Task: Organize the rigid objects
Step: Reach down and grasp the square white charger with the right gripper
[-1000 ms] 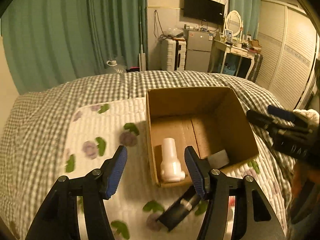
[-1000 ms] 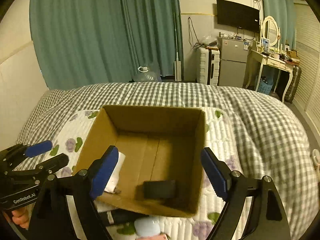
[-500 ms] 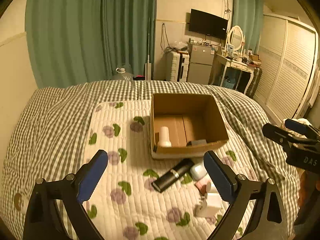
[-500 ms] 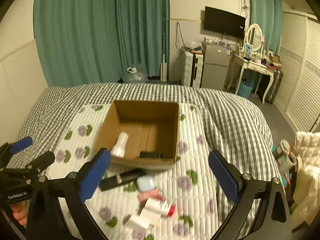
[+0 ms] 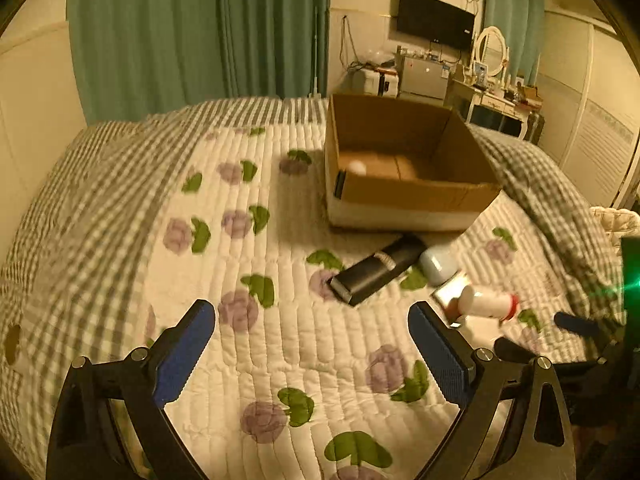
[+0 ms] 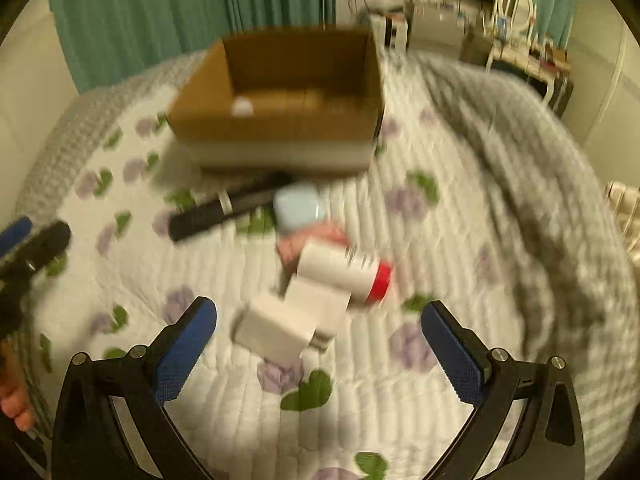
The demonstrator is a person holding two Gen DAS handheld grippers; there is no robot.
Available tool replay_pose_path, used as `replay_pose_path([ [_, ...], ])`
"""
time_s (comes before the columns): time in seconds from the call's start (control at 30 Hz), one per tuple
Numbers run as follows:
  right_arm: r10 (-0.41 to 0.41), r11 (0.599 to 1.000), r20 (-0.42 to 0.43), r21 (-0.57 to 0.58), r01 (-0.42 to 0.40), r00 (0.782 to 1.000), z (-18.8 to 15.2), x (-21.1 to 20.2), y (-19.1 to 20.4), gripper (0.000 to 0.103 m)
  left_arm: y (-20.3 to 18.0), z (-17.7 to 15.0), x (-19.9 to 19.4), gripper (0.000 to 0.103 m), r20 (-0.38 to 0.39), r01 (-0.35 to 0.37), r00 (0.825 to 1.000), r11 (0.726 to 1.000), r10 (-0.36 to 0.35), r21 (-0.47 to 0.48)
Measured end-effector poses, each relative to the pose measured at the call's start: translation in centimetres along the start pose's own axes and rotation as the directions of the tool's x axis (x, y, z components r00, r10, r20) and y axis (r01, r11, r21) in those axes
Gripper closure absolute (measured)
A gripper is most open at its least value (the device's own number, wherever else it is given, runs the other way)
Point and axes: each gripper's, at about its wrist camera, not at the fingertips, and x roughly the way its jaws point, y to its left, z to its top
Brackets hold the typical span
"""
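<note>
Right wrist view showed the right tool (image 6: 318,340) spread wide and empty above the quilt (image 6: 400,420), a boxy white charger (image 6: 276,330) lying just ahead between its fingers. The left tool (image 5: 312,354) was likewise open, holding nothing. This looked like the reach for another item; next, lower around the charger's flat sides and close. Beyond lay a smooth red-capped bottle (image 6: 346,270), a black tube (image 6: 226,210) and the cardboard box (image 6: 280,136).
</note>
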Motion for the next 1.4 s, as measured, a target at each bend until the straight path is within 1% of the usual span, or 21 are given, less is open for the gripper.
replay_pose_path([
  [0.1, 0.018, 1.0, -0.057, 0.025, -0.017, 0.998, -1.3, 2.7, 0.2, 0.0, 0.3, -1.3, 1.5, 0.004, -0.053, 0.006, 0.999, 1.0, -0.007, -0.016],
  [0.23, 0.009, 1.0, -0.068, 0.001, -0.009, 0.998, -1.8, 4.5, 1.2, 0.001, 0.6, -2.1, 2.9, 0.004, -0.094, -0.005, 0.996, 1.0, 0.002, -0.029],
  [0.3, 0.021, 1.0, -0.086, 0.007, -0.02, 0.996, -1.9, 5.3, 1.5, 0.007, 0.8, -2.3, 3.4, 0.004, -0.114, 0.007, 0.993, 0.999, -0.012, -0.047],
  [0.33, 0.03, 1.0, -0.102, 0.012, -0.029, 0.994, -2.1, 5.9, 1.6, 0.016, 0.8, -2.4, 3.6, 0.004, -0.123, 0.008, 0.992, 0.999, -0.014, -0.048],
  [0.37, 0.033, 0.999, -0.113, 0.01, -0.032, 0.993, -2.3, 6.2, 1.8, 0.021, 0.7, -2.4, 3.7, 0.004, -0.126, 0.005, 0.992, 0.999, -0.011, -0.045],
  [0.4, 0.034, 0.999, -0.118, 0.007, -0.034, 0.992, -2.4, 6.5, 2.0, 0.021, 0.6, -2.5, 3.7, 0.004, -0.127, 0.001, 0.992, 0.999, -0.005, -0.037],
  [0.43, 0.024, 1.0, -0.113, -0.002, -0.025, 0.993, -2.4, 6.6, 2.2, 0.025, 0.5, -2.5, 3.7, 0.004, -0.129, -0.001, 0.992, 1.0, -0.003, -0.031],
  [0.7, 0.007, 0.999, -0.064, -0.032, -0.009, 0.998, -2.5, 4.3, 1.5, 0.026, -1.4, -2.0, 2.9, 0.004, -0.128, 0.018, 0.992, 1.0, -0.019, -0.009],
  [0.73, 0.003, 1.0, -0.049, -0.03, -0.004, 0.999, -2.4, 3.7, 1.0, 0.051, -1.8, -1.8, 2.6, 0.004, -0.125, 0.022, 0.992, 1.0, -0.022, -0.002],
  [0.77, -0.009, 1.0, -0.023, -0.025, 0.009, 1.0, -2.0, 2.6, 0.3, 0.072, -2.4, -1.7, 2.4, 0.004, -0.122, 0.029, 0.992, 1.0, -0.028, 0.004],
  [0.8, 0.03, 0.999, -0.019, -0.012, -0.031, 0.999, -1.4, 1.8, -0.4, 0.081, -2.9, -1.6, 2.3, 0.004, -0.122, 0.038, 0.992, 0.999, -0.037, 0.006],
  [0.83, 0.028, 1.0, -0.015, -0.002, -0.028, 0.999, -0.9, 1.2, -1.0, 0.088, -3.4, -1.5, 2.3, 0.004, -0.124, 0.045, 0.991, 0.999, -0.044, 0.001],
  [0.9, -0.031, 0.998, 0.024, -0.048, 0.032, 0.999, 0.0, -0.3, -1.7, 0.095, -4.4, -1.5, 2.4, 0.004, -0.138, 0.066, 0.988, 0.998, -0.068, -0.024],
  [0.93, -0.027, 0.998, 0.024, -0.057, 0.028, 0.999, 0.0, -0.4, -1.9, 0.102, -4.9, -1.6, 2.5, 0.004, -0.149, 0.078, 0.985, 0.996, -0.082, -0.032],
  [1.0, 0.057, 0.998, 0.011, -0.019, -0.056, 0.998, -0.3, 0.0, -3.2, 0.103, -6.0, -1.9, 2.7, 0.004, -0.166, 0.086, 0.982, 0.996, -0.09, -0.03],
  [1.13, 0.127, 0.992, -0.012, -0.023, -0.127, 0.992, -1.3, 1.2, -4.1, 0.103, -7.8, -2.4, 3.1, 0.004, -0.181, 0.077, 0.981, 0.997, -0.074, 0.01],
  [1.2, 0.194, 0.981, -0.012, -0.012, -0.194, 0.981, -1.7, 1.5, -4.2, 0.1, -7.8, -2.6, 3.3, 0.004, -0.187, 0.061, 0.981, 0.998, -0.057, 0.013],
  [1.23, 0.2, 0.98, -0.012, -0.005, -0.2, 0.98, -1.9, 1.5, -4.1, 0.085, -7.8, -2.6, 3.5, 0.004, -0.188, 0.054, 0.981, 0.998, -0.051, 0.01],
  [1.27, 0.196, 0.98, -0.014, -0.008, -0.197, 0.98, -2.1, 1.8, -3.7, 0.054, -7.3, -2.6, 3.6, 0.004, -0.186, 0.039, 0.982, 0.999, -0.037, 0.005],
  [1.3, 0.187, 0.982, -0.019, -0.01, -0.188, 0.982, -2.3, 2.0, -3.4, 0.048, -7.0, -2.6, 3.6, 0.004, -0.185, 0.028, 0.982, 1.0, -0.028, 0.002],
  [1.4, 0.171, 0.985, -0.039, -0.002, -0.172, 0.984, -3.1, 3.0, -2.6, 0.044, -5.5, -2.4, 4.0, 0.004, -0.179, -0.017, 0.984, 1.0, 0.015, -0.008],
])
